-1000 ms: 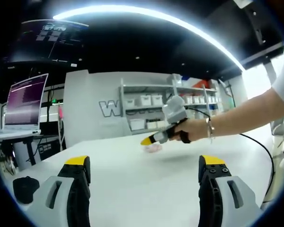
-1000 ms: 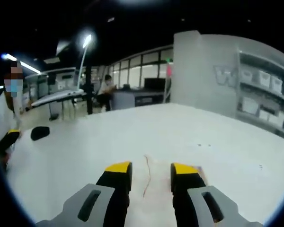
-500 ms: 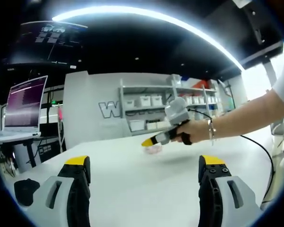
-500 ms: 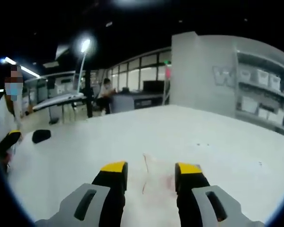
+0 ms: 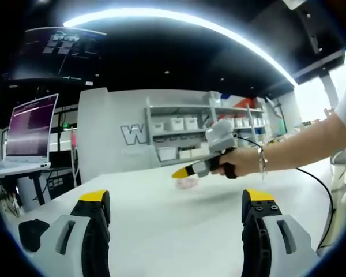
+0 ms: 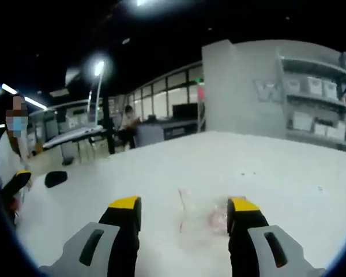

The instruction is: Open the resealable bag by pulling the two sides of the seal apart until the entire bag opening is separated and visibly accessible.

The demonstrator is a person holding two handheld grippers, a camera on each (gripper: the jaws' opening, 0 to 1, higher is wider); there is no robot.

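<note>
The right gripper's (image 6: 185, 209) fingers (image 6: 125, 203) stood wide apart with nothing held, straddling the resealable bag (image 6: 200, 222), a clear, pink-tinted pouch lying flat on the white table (image 6: 161, 167) between and just ahead of them. In the left gripper view that same gripper (image 5: 180, 172) hovered just above the bag (image 5: 186, 182), carried by a person's hand (image 5: 237, 163) wearing a bracelet. The left gripper's (image 5: 177, 205) jaws were also spread wide and empty, well short of the bag. A laptop (image 5: 30, 133) sat on a stand to the left; a black mouse (image 5: 33, 234) lay near the table edge.
</note>
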